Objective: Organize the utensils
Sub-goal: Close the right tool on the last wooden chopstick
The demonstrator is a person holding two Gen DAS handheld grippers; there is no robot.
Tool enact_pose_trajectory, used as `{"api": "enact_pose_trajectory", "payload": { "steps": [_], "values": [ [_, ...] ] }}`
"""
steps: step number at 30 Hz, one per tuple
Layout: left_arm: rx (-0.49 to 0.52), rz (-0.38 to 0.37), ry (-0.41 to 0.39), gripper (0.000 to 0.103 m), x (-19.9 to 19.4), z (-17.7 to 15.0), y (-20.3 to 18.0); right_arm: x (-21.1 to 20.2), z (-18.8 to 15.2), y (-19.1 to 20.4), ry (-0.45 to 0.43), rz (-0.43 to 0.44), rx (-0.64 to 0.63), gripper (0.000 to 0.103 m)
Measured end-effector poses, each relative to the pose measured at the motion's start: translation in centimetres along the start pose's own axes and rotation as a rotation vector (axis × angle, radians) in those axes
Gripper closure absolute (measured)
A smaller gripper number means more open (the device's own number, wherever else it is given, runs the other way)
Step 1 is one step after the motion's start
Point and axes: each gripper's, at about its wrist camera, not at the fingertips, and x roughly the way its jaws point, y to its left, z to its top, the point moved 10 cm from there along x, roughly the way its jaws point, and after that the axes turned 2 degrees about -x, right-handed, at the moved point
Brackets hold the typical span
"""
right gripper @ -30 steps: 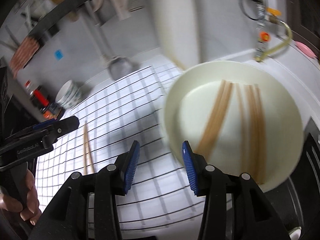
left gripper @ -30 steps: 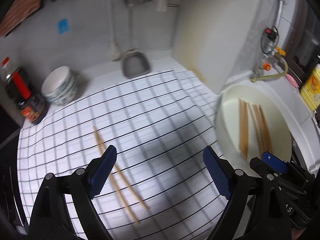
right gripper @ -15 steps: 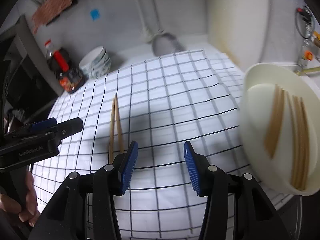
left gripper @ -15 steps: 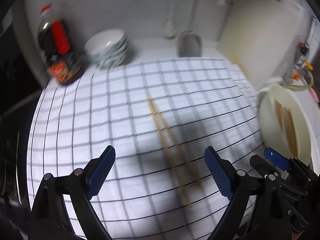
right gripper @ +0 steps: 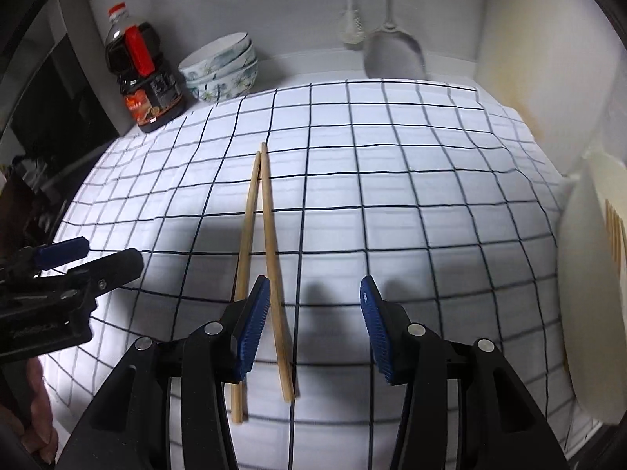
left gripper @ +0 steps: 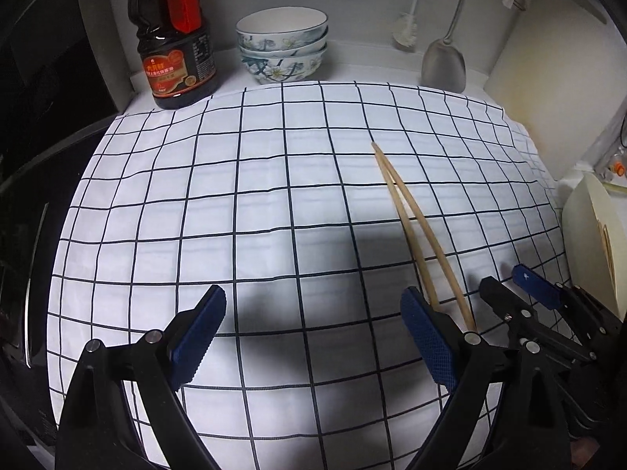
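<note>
Two wooden chopsticks (left gripper: pixel 407 215) lie side by side on the checked cloth (left gripper: pixel 254 203), also seen in the right wrist view (right gripper: pixel 266 243). My left gripper (left gripper: pixel 313 321) is open and empty; the chopsticks' near ends lie just beyond its right finger. My right gripper (right gripper: pixel 313 313) is open and empty above the chopsticks' near ends, which pass by its left finger. It shows in the left wrist view (left gripper: pixel 537 286) at the right. A cream basin (right gripper: pixel 588 258) at the right edge holds several more chopsticks (right gripper: pixel 615 231).
At the back stand a soy sauce bottle (left gripper: pixel 172 35) and stacked patterned bowls (left gripper: pixel 284 45). A metal spatula (left gripper: pixel 444 60) and a brush (left gripper: pixel 405 33) hang on the wall. A cream cutting board (left gripper: pixel 556 78) leans at the right. A dark stove surface (left gripper: pixel 35 156) borders the cloth's left side.
Both grippers swung left, away from the basin, and came over the cloth. The two loose chopsticks now lie close under the right gripper. The right gripper's jaws have spread wider.
</note>
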Motion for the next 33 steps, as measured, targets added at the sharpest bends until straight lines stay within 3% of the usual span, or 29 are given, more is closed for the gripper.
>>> {"api": "enact_pose_trajectory", "payload": {
  "steps": [10,13,14,18,27,33],
  "values": [
    [-0.031,0.009,0.009,0.014,1.2,-0.6,0.7,3.1,-0.3,1.5,0.051,-0.027,-0.150,0.057],
    [-0.039,0.012,0.010,0.014,1.4,-0.6,0.7,3.3,-0.2,1.6,0.032,-0.030,-0.171,0.059],
    [-0.041,0.012,0.009,0.014,1.5,-0.6,0.6,3.2,-0.1,1.6,0.029,-0.027,-0.170,0.062],
    [-0.040,0.008,0.000,0.014,1.8,-0.5,-0.4,3.1,0.0,1.3,0.011,-0.022,-0.167,0.094],
    [0.013,0.003,0.005,0.014,3.7,-0.1,-4.7,2.0,-0.8,-2.8,0.003,-0.045,-0.037,0.097],
    [0.050,0.042,0.003,0.014,4.9,-0.4,-6.3,1.0,-1.9,-5.0,0.009,-0.055,0.002,0.097]
  ]
}}
